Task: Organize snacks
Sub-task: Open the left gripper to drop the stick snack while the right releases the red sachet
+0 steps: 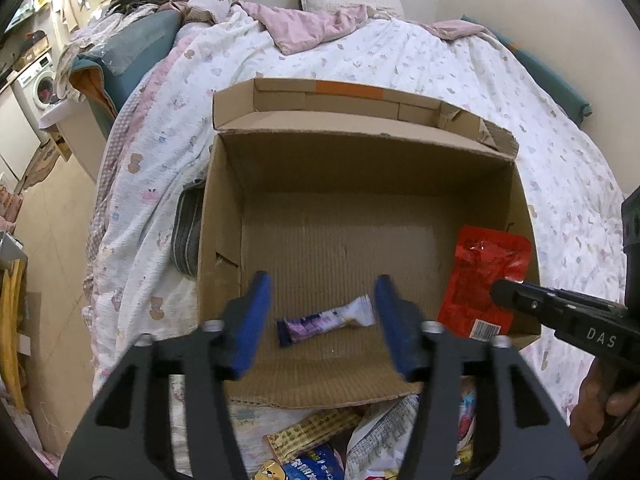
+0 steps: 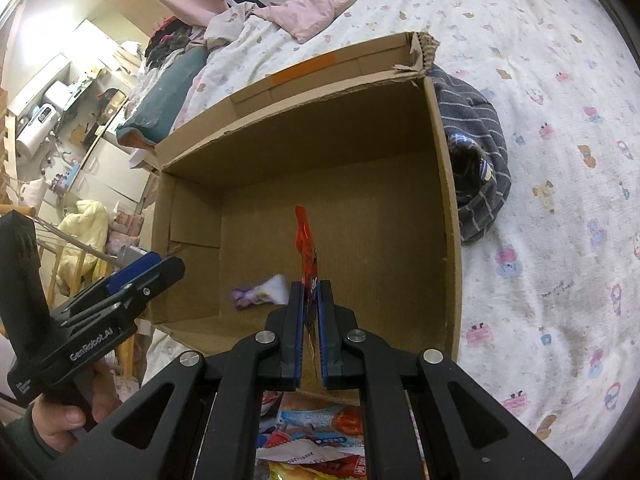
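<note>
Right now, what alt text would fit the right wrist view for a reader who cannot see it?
The right tongs pinch a red snack packet edge-on over an open cardboard box on a bed. A purple-and-white wrapped snack lies on the box floor, and the left tongs reach in from the left.

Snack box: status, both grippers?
Left gripper open over purple snack lying in box. Right gripper shut on red packet. Nothing blocking.

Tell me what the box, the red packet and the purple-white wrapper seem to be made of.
Box: corrugated cardboard, matte brown; fluting shows on its floor and torn edges. Red packet: glossy plastic or foil film, judging by crinkled highlights; right claw pinches it. Purple-white wrapper: thin printed film, probably plastic, ends crimped.
</note>
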